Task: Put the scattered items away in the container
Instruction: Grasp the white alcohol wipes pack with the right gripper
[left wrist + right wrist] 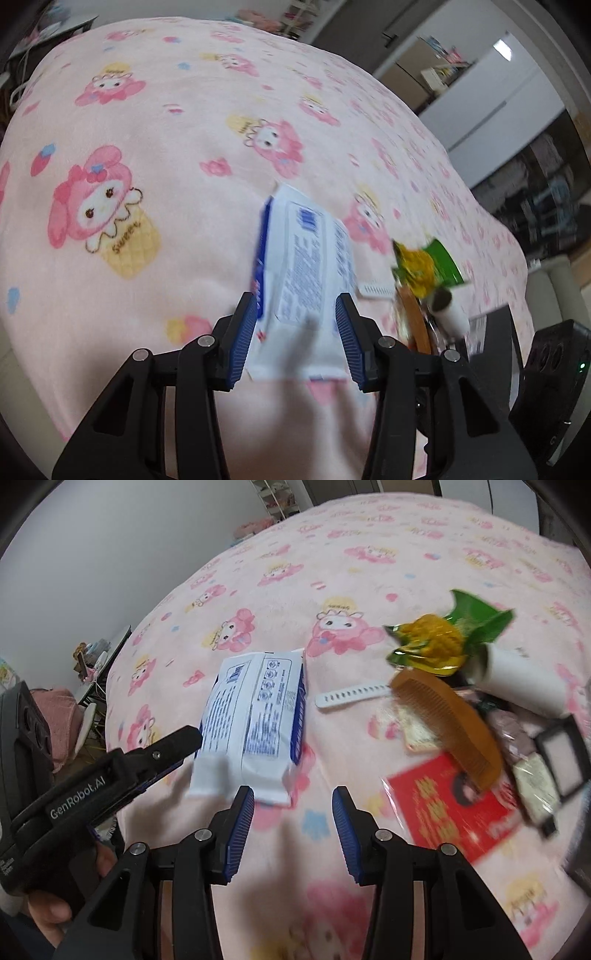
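You are at the reach-in step, with nothing picked up yet. Your left hand-held gripper (295, 332) is part open, its jaws straddling the near end of the white-and-blue packet (255, 720) on the pink bed (332, 554), though blur hides whether the pads press it. Your right hand-held gripper (293, 827) hangs part open and empty just short of the packet, and the comb (447, 720) and red packet (450, 808) lie to its right. No container shows, so grip first, then look for it.
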Action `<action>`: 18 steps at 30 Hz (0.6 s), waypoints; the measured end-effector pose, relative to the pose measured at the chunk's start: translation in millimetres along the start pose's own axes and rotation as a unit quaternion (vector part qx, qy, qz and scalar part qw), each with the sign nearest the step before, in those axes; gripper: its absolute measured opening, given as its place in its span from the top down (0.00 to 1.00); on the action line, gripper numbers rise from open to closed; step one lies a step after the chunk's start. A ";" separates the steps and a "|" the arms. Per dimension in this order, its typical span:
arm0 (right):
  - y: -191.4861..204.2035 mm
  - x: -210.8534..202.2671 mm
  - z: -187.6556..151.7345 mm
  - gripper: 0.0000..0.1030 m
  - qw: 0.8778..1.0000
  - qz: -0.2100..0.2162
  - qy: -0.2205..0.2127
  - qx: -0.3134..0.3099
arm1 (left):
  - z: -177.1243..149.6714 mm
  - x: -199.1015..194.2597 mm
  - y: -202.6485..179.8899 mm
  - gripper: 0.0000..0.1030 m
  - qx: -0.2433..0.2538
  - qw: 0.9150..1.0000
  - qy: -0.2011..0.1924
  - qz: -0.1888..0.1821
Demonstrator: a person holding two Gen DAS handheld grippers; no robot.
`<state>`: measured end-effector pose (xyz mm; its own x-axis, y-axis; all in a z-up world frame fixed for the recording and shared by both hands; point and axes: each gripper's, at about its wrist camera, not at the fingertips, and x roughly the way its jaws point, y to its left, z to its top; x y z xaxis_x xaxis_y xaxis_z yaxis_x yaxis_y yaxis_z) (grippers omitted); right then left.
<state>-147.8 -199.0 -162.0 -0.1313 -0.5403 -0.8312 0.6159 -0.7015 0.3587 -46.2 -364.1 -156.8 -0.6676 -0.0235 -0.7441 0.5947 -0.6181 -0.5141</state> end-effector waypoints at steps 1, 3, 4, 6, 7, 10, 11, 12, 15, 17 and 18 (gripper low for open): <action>-0.9 7.6 4.0 0.61 1.000 0.004 0.004 0.005 | 2.7 4.7 4.6 0.54 -0.010 1.000 -0.002 0.000; -3.4 26.9 10.6 0.61 0.999 0.019 0.022 0.016 | 4.8 16.2 12.2 0.53 -0.027 0.999 0.018 -0.014; -4.7 36.6 13.9 0.61 0.999 0.027 0.030 0.022 | 5.8 21.9 15.8 0.49 -0.035 0.999 0.028 -0.022; -6.0 44.9 15.8 0.61 0.999 0.039 0.029 0.017 | 5.1 30.1 15.3 0.47 -0.034 0.998 0.045 -0.031; -6.6 49.0 16.7 0.61 0.998 0.045 0.029 0.014 | 4.4 31.9 13.2 0.49 -0.029 0.998 0.049 -0.030; -5.1 50.5 18.0 0.63 0.998 0.058 0.026 0.008 | 0.9 32.6 3.4 0.58 -0.006 0.998 0.050 -0.025; -3.9 49.2 18.1 0.67 0.998 0.061 0.025 0.005 | -0.7 30.6 0.6 0.62 0.001 0.998 0.049 -0.024; -2.8 47.8 18.3 0.68 0.998 0.064 0.024 0.003 | -2.3 28.6 -2.2 0.62 0.008 0.999 0.048 -0.024; 2.1 34.0 12.3 0.70 0.998 0.048 0.018 -0.025 | -13.7 19.1 -11.6 0.65 0.024 0.997 0.055 -0.037; -4.2 19.9 4.4 0.70 0.998 0.049 0.015 -0.024 | -23.9 10.3 -18.5 0.67 0.036 0.996 0.060 -0.050; -8.1 13.3 0.3 0.70 0.998 0.051 0.014 -0.023 | -31.5 4.7 -23.7 0.67 0.046 0.995 0.064 -0.055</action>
<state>-154.8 -200.6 -175.9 -0.0459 -0.5941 -0.8031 0.6600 -0.6216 0.4220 -49.3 -324.8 -161.6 -0.6596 0.1452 -0.7375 0.4739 -0.6812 -0.5580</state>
